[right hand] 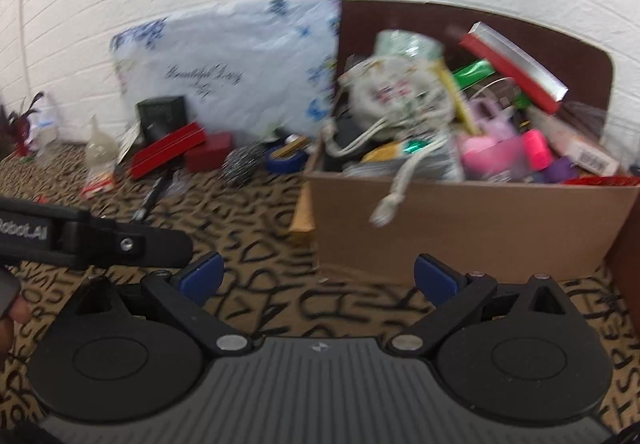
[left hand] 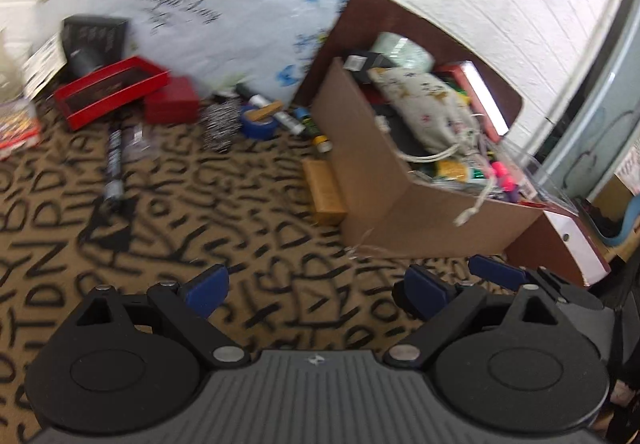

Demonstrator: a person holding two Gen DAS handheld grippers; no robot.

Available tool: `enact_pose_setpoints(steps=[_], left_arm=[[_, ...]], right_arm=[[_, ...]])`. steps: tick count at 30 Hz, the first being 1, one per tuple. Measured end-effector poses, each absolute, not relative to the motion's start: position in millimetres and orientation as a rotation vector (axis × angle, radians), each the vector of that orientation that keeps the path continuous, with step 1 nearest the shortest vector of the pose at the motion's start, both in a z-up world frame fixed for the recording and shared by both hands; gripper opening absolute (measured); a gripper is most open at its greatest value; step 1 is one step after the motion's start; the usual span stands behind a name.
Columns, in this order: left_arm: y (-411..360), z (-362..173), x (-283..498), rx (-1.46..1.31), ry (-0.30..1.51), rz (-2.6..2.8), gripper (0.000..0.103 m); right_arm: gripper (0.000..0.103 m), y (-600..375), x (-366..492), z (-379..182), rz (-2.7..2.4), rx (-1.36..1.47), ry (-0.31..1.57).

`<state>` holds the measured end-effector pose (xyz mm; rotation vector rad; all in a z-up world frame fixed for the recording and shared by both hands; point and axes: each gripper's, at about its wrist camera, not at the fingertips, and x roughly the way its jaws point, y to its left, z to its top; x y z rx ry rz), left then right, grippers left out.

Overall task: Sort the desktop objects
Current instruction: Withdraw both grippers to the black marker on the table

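Fingers spread wide on my left gripper (left hand: 316,290), holding nothing, above the tan letter-printed tablecloth (left hand: 160,204). My right gripper (right hand: 316,278) is equally wide and empty. Ahead of both stands the brown cardboard box (right hand: 460,220), heaped with items; a pale floral drawstring pouch (right hand: 396,92) lies on top, its cord hanging over the front wall. Left of the box lie a blue tape roll (left hand: 258,122), a steel scourer (left hand: 218,126) and a red tray (left hand: 112,90).
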<state>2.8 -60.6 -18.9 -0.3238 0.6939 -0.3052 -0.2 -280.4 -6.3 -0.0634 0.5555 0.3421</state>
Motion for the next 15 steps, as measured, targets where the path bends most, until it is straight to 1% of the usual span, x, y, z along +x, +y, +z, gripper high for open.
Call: enact_pose_setpoints(steps=[9, 15], left_arm=[[2, -32, 8, -0.42, 0.669, -0.122, 0.097], [46, -39, 28, -0.464, 0.661, -0.052, 0.095]], right_arm=[[0.099, -214, 4, -16, 0.49, -0.144, 0.613], [0.097, -162, 28, -21, 0.562, -0.228, 0.57]])
